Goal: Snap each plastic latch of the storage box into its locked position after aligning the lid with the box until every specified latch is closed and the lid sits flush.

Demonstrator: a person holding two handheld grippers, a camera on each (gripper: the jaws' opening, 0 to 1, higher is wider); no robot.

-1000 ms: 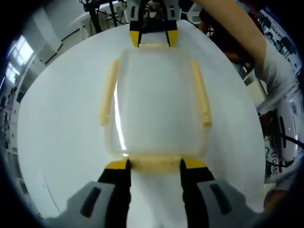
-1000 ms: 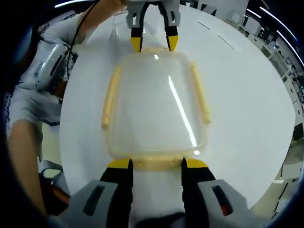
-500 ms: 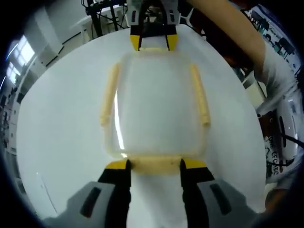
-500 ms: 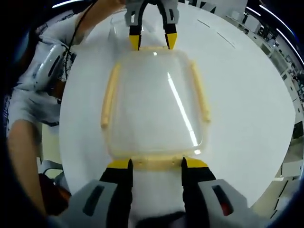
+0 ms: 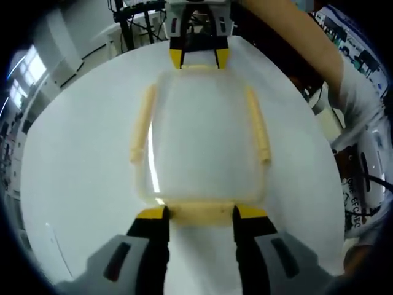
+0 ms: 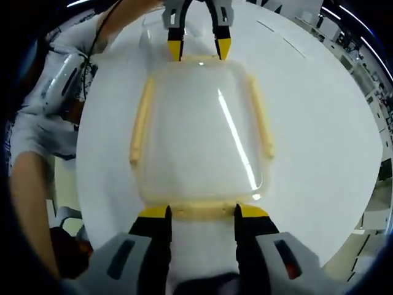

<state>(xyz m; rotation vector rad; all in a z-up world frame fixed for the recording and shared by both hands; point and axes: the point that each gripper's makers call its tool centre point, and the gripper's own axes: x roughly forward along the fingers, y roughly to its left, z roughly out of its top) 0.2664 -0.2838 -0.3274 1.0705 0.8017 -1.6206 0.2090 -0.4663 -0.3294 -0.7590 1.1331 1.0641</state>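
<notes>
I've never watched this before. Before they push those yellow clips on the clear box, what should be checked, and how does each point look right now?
1. Translucent plastic lid sits square on the storage box: ok.
2. Left gripper straddles the near pale yellow end latch: ok.
3. Right gripper straddles the opposite end latch: ok.
4. Both grippers open: ok.
5. Long side latches locked: cannot tell.
6. White table around the box free of obstacles: ok.

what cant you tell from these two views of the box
- Near latch locked or not: left gripper view, left tongs straddle it.
- Same for the opposite latch: right gripper view, right tongs cover its ends.
- Contents of the box: cloudy lid, glare streak.
- Lid flush or not: both views look down on it, no side-on view.
</notes>
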